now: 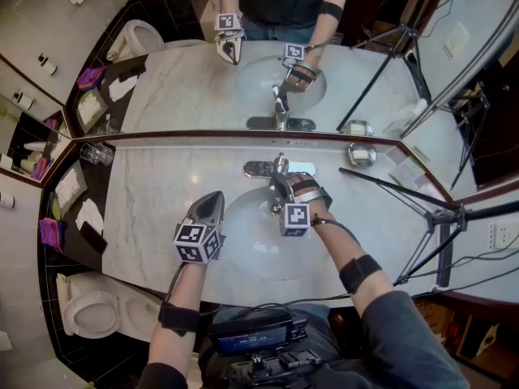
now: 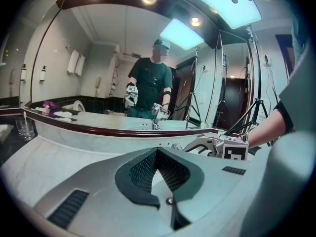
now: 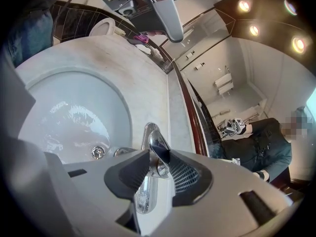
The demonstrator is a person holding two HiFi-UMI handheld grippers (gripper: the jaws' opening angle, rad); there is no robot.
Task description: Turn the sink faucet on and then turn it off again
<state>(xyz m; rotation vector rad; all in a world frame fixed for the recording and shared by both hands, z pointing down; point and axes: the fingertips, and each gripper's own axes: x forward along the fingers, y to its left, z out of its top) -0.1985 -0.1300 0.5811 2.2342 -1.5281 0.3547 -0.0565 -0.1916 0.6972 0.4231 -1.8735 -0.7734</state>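
At the far left, beside the desk, we see a white toilet (image 1: 91,310), with a purple cloth (image 1: 50,232) and folded white cloths on a dark ledge above it. Two clear glasses (image 1: 96,153) stand at the back left corner. The desk (image 1: 154,209) is pale, glossy marble under warm ceiling lights.

Moving right, the left tongs (image 1: 213,197) hover over the marble just left of the basin (image 1: 243,245). They are clenched on nothing and touch nothing.

In the middle, the chrome faucet (image 1: 280,167) stands at the back rim of the basin, just in front of the mirror (image 1: 178,87). The right tongs (image 3: 159,157) reach down onto it and are clamped on its handle (image 3: 157,144), the lever lying between both pads.

We see no stream from the spout and no water pooling round the drain (image 3: 98,152), though the basin shines. We judge the water is off. We cannot tell from this alone whether the turning-on is about to begin or the turning-off has just been done. With the lever gripped, we lean toward the first, so both steps would remain.

Further right, a small glass dish (image 1: 362,153) sits by the mirror, and a black tripod (image 1: 442,225) stands off the desk's right end. The wide mirror repeats the person, both tongs and the room.
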